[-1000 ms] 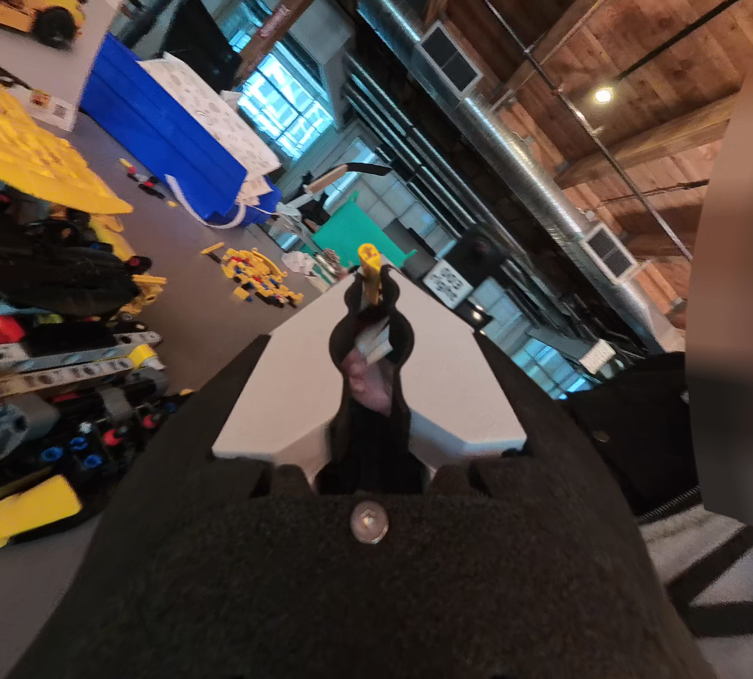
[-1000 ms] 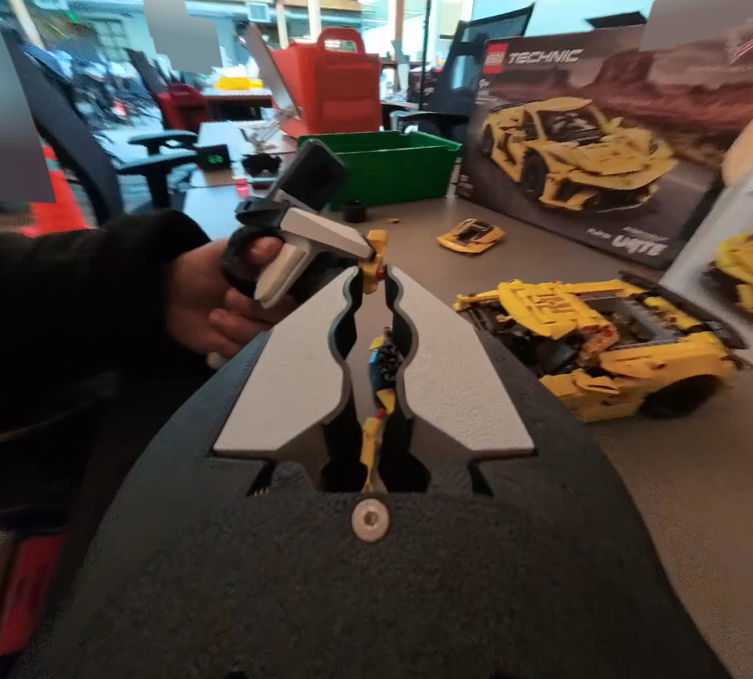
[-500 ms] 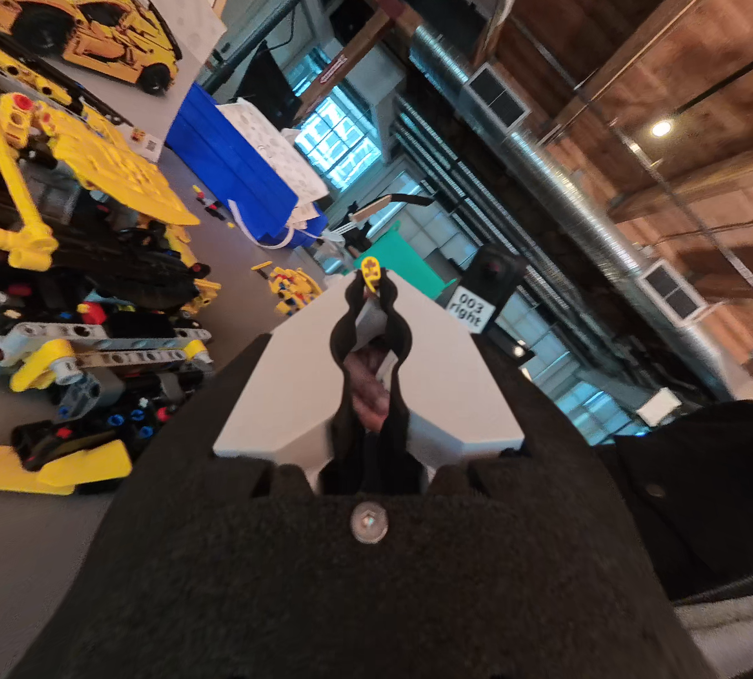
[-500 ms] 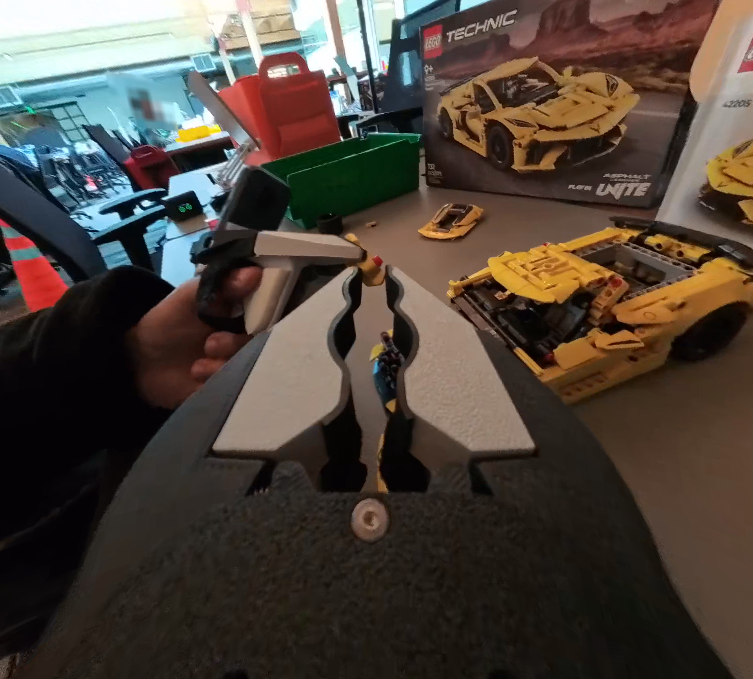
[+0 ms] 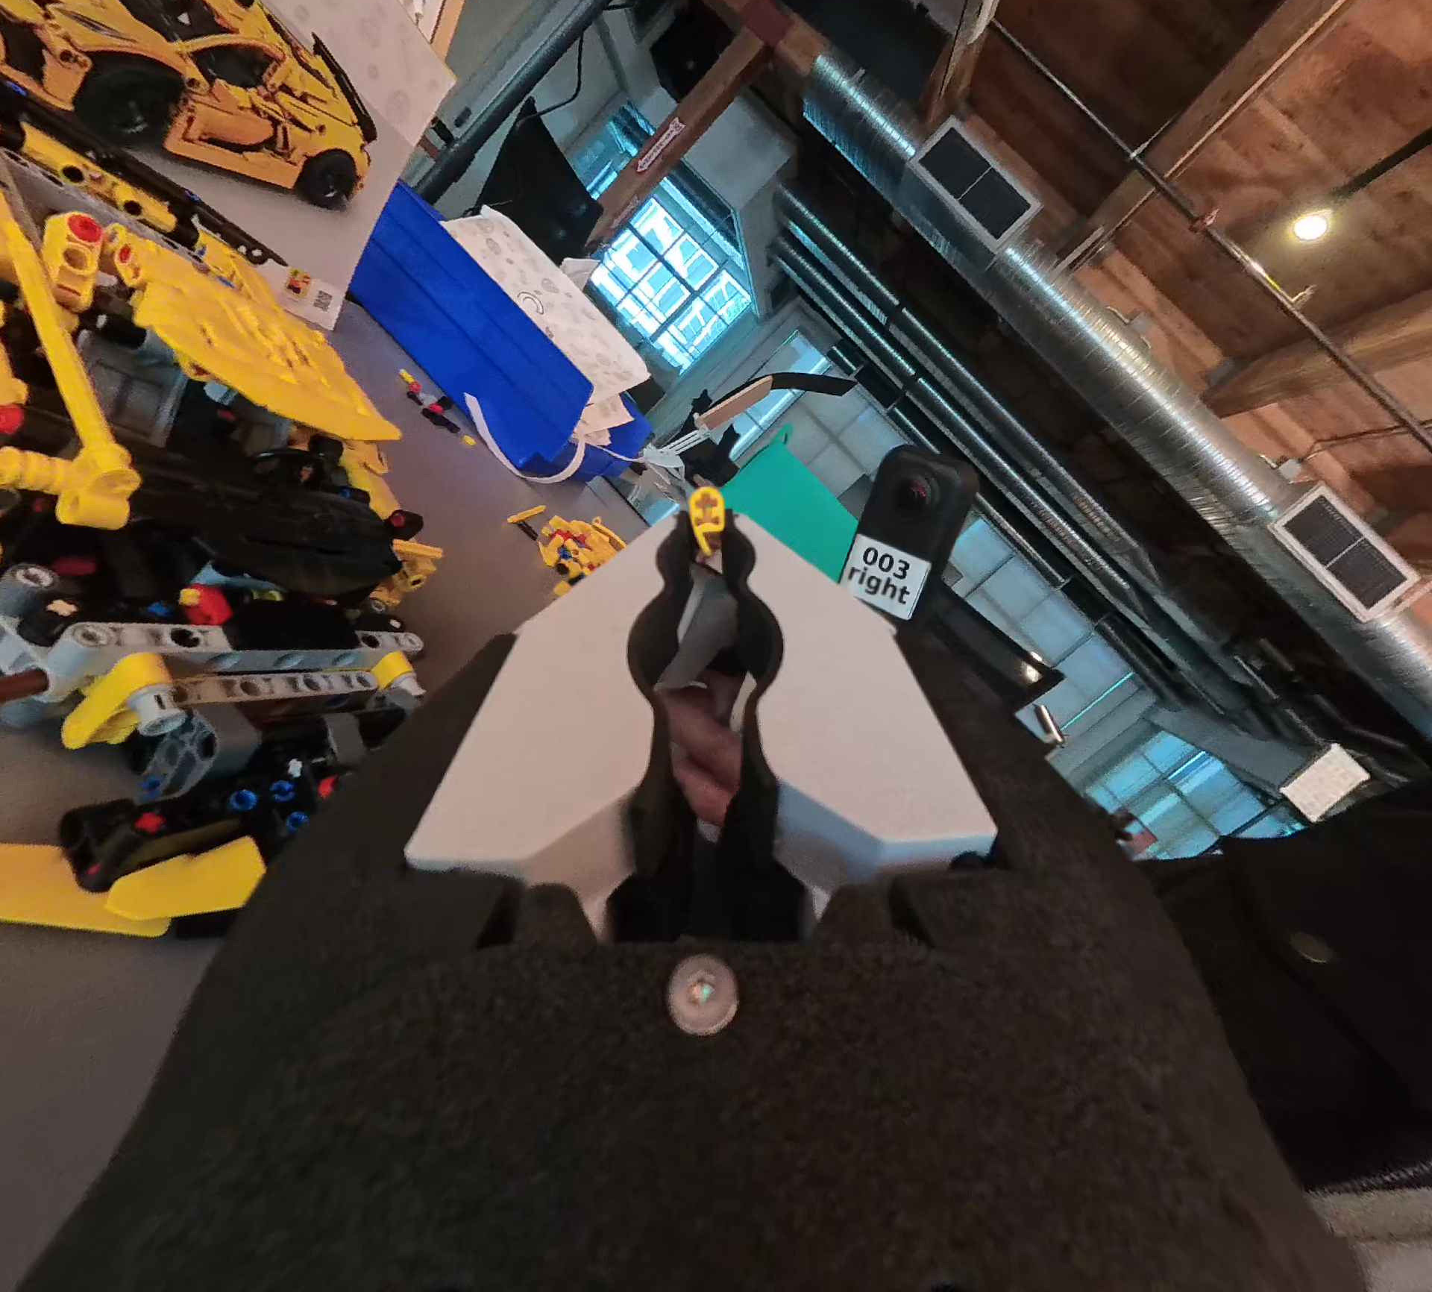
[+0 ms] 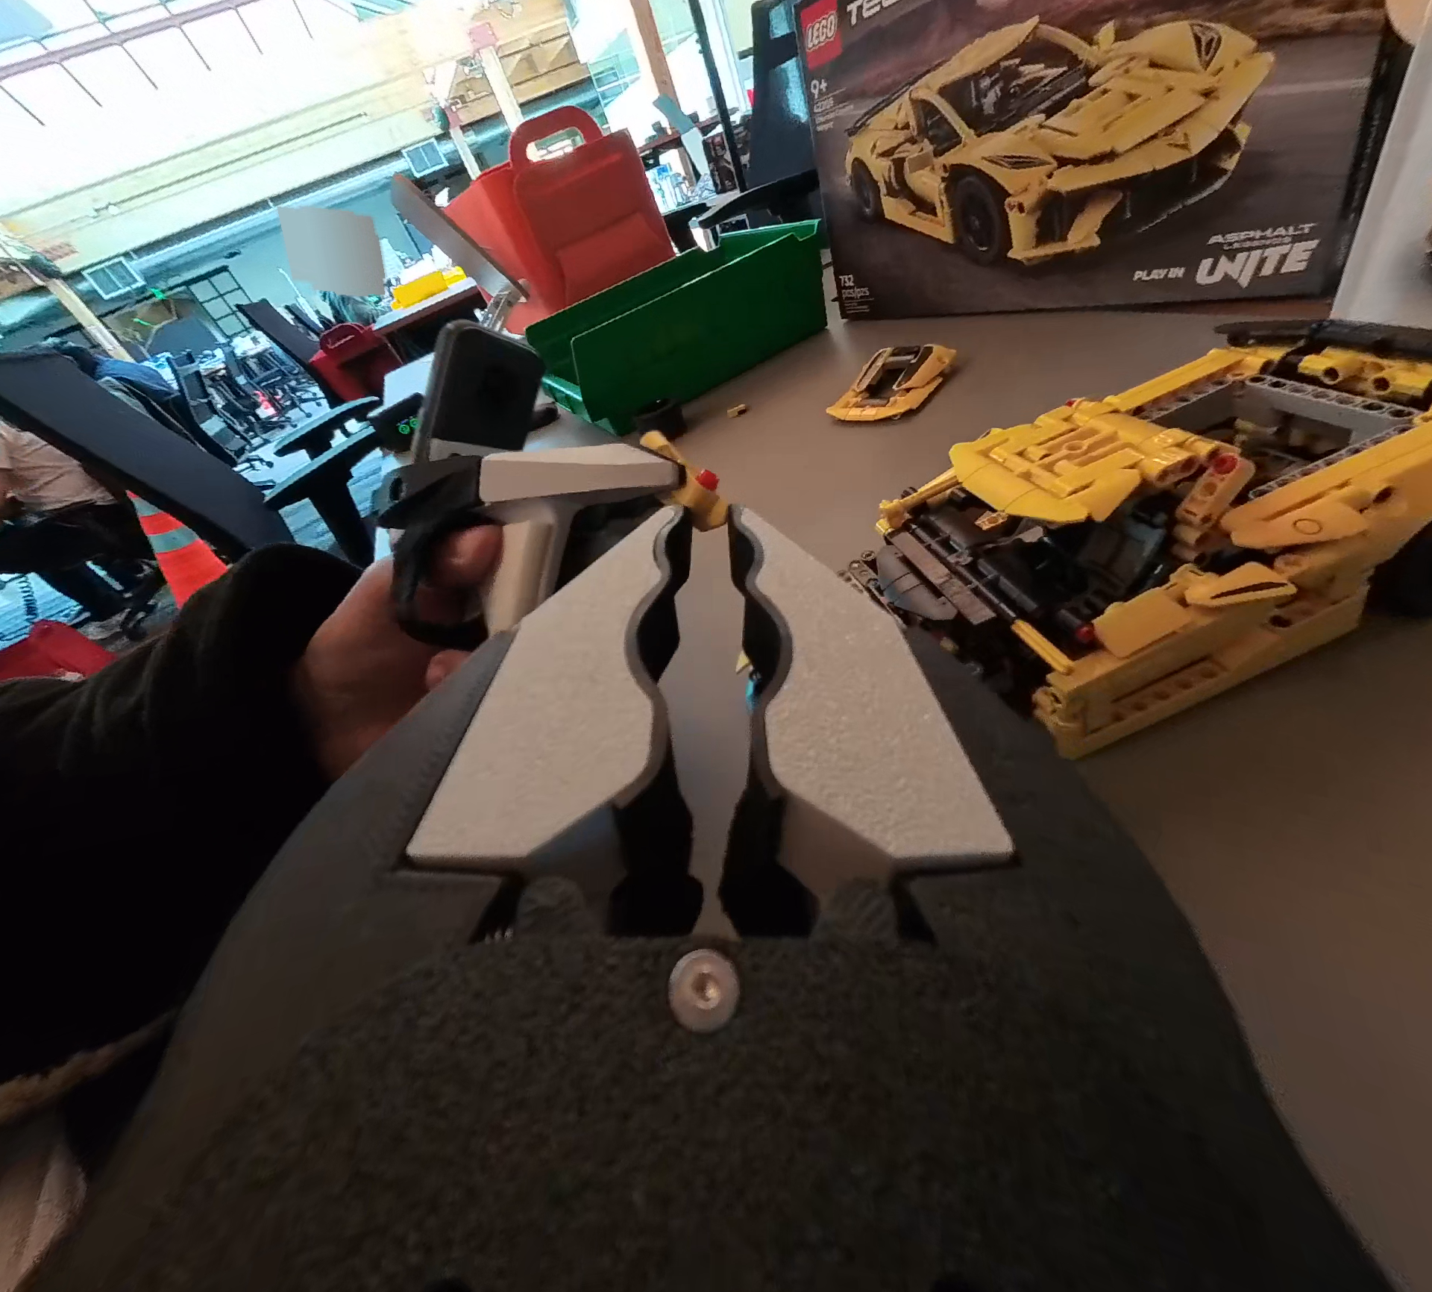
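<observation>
My left gripper (image 5: 707,535) is shut on a small yellow connector piece (image 5: 707,515) with a red pin, held in the air. In the right wrist view the left gripper (image 6: 668,476) comes in from the left, held by a hand (image 6: 372,642). The same piece (image 6: 701,501) sits between the tips of my right gripper (image 6: 707,520). Its jaws are nearly closed, pinching the piece's lower end. The right gripper's camera (image 5: 914,503) shows behind my left fingertips. A partly built yellow car model (image 6: 1123,557) stands on the grey table to the right; it also shows in the left wrist view (image 5: 194,557).
A set box (image 6: 1085,92) stands behind the model. A green bin (image 6: 682,340), a red bag (image 6: 581,208) and a small yellow panel (image 6: 891,379) lie farther back. A blue bin (image 5: 480,340) and a pile of loose pieces (image 5: 581,546) sit on the table. Both grippers' tips are close together, under 4 cm apart.
Both grippers have turned and shifted together with the yellow piece between them; the car model and box now fill more of both views. The grip on the piece looks unchanged.
</observation>
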The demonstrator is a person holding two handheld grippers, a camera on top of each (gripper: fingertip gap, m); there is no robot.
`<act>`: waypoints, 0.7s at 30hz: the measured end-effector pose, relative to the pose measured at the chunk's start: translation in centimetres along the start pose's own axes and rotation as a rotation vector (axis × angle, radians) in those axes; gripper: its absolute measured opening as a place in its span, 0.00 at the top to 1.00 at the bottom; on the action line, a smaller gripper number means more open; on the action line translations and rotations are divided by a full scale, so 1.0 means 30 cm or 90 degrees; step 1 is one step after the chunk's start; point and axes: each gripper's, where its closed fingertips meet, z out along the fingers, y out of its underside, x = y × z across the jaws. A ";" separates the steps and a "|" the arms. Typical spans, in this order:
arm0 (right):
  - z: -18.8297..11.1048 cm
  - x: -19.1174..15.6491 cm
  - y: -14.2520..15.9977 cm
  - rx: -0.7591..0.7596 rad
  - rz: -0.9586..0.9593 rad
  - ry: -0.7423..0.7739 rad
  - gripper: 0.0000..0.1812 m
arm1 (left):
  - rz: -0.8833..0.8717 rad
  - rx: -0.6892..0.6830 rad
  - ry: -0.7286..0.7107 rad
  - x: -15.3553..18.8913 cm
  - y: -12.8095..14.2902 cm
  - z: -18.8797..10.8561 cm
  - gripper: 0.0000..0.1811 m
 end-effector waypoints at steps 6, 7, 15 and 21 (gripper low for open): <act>0.006 0.026 0.009 -0.014 -0.070 0.096 0.95 | 0.014 0.005 -0.040 -0.026 0.000 0.000 0.96; 0.004 0.034 0.009 -0.020 -0.101 0.116 0.94 | -0.005 0.005 -0.038 -0.032 0.000 0.000 0.96; -0.021 0.063 -0.023 -0.049 -0.391 0.302 0.87 | -0.054 0.045 -0.059 -0.074 -0.034 -0.024 0.96; -0.008 0.043 -0.035 -0.054 -0.576 0.424 0.87 | -0.008 0.023 -0.071 -0.058 -0.011 -0.007 0.96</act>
